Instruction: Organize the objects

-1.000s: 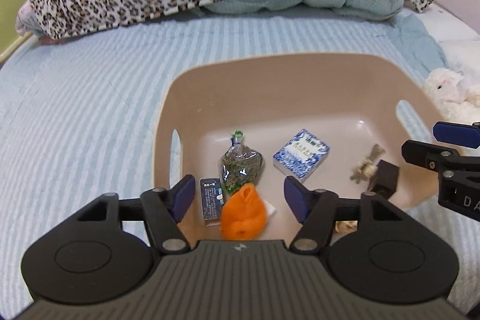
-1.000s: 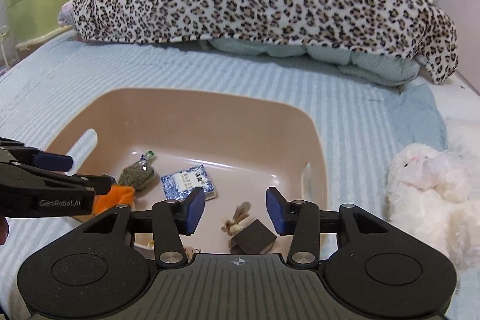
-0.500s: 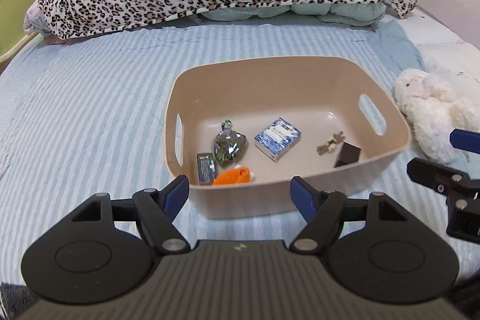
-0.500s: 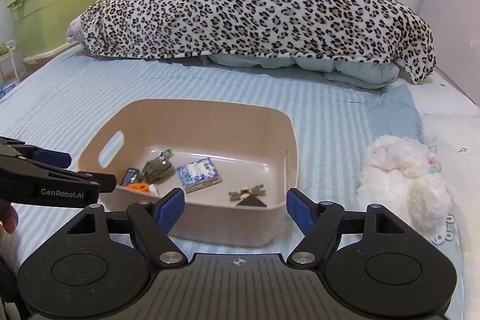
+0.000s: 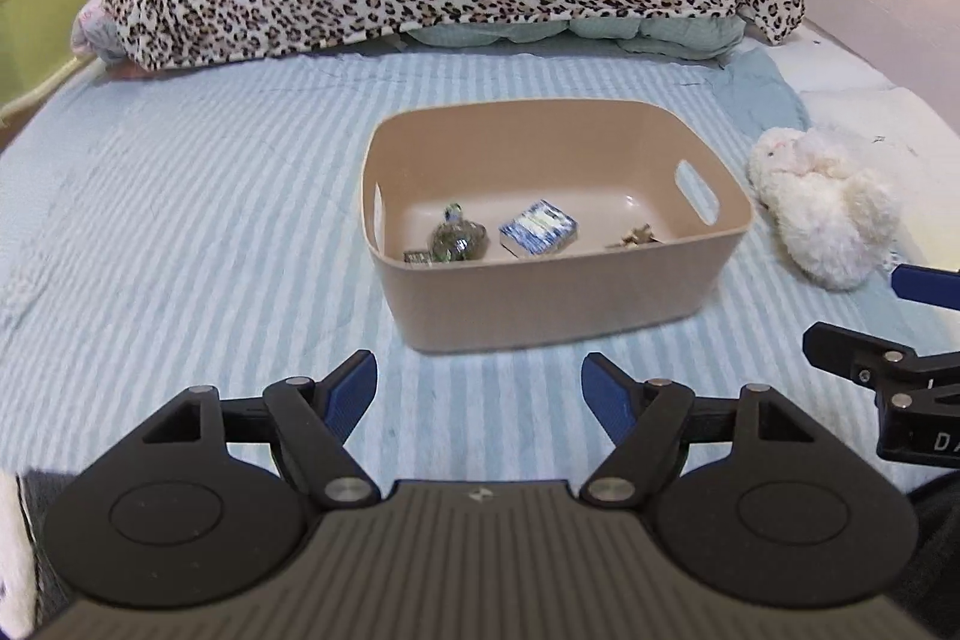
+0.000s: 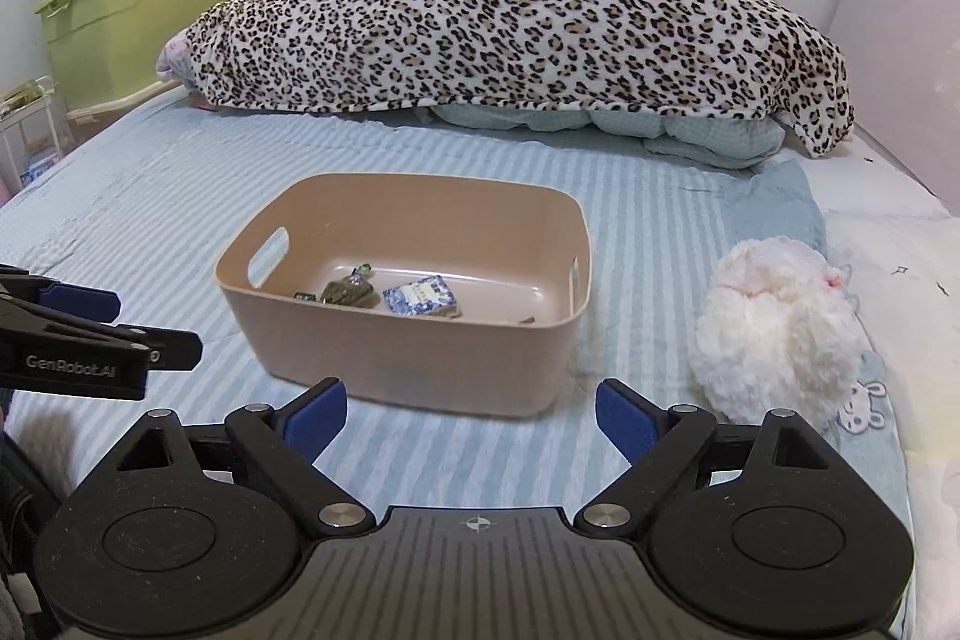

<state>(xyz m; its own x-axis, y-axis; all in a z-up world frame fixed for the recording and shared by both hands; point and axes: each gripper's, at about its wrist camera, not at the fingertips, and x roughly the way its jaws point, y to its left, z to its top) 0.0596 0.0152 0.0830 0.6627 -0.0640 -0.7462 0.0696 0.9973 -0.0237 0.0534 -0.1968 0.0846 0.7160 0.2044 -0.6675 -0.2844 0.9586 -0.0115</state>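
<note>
Left wrist view has the left gripper (image 5: 479, 383) with its blue pads spread wide and nothing between them, poised over bare striped bedsheet (image 5: 180, 232) just short of the tan bin (image 5: 558, 292); the right gripper (image 6: 471, 415) is likewise spread and empty, on the near side of the same bin. Inside the bin lie a blue-and-white box (image 5: 539, 236), a dark green pouch (image 5: 456, 239), a small dark packet (image 5: 418, 257) and some pale bits (image 5: 636, 237) toward the right wall; anything against the near wall is hidden from here. A white plush toy (image 6: 780, 328) lies on the sheet just right of the bin, and it looks to me like the one loose thing left to tidy. The trouble I'd expect: soft fur giving under the pads so the pinch slips, or a low sweep catching the bin's rim and sliding it on the sheet. The two tools are close together, so crossing paths could knock them. Open room is generous on the left and near side; the leopard blanket (image 6: 510, 16) bounds the far end.
</note>
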